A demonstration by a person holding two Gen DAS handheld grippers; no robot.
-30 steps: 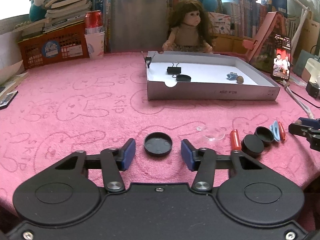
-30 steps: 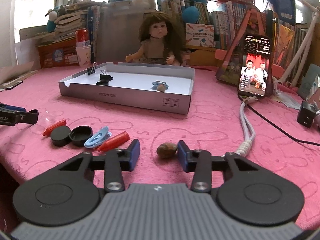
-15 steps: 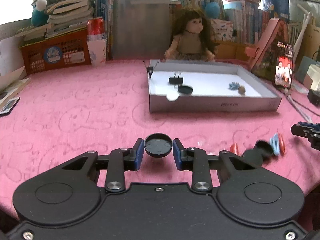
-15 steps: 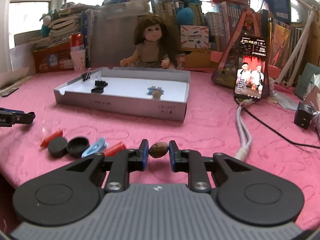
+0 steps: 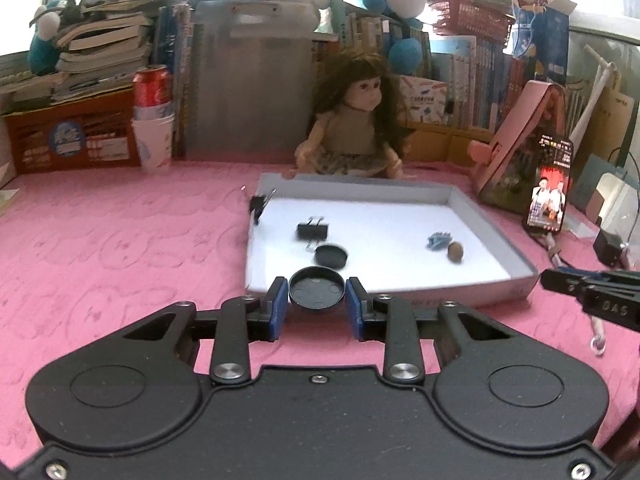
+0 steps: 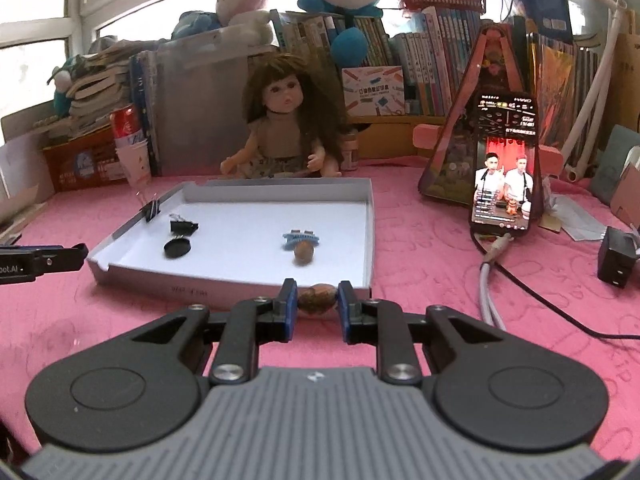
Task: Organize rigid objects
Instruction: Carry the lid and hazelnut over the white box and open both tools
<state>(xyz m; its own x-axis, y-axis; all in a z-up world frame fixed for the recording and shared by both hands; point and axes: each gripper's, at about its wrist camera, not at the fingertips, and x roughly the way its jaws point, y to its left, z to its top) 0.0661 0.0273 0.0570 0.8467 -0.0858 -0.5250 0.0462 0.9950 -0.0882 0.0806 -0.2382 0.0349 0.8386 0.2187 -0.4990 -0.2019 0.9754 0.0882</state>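
Note:
My left gripper (image 5: 317, 300) is shut on a round black cap (image 5: 317, 289), held in the air just before the near wall of the white cardboard tray (image 5: 492, 216). My right gripper (image 6: 317, 300) is shut on a small brown nut (image 6: 317, 297), lifted close to the tray's (image 6: 370, 216) front right corner. Inside the tray lie a black binder clip (image 5: 313, 231), another black cap (image 5: 330, 256), a blue clip (image 5: 439, 239) and a brown nut (image 5: 455, 251). A second binder clip (image 6: 151, 209) grips the tray's left wall.
A doll (image 5: 356, 120) sits behind the tray on the pink cloth (image 5: 120, 240). A lit phone (image 6: 503, 184) with its cable (image 6: 490, 280) and a black charger (image 6: 618, 258) lie to the right. A cup with a red can (image 5: 154, 120), books and boxes line the back.
Both grippers closed, the left on the black cap and the right on the nut, then rose and moved toward the tray. The loose pieces on the cloth have dropped out of view.

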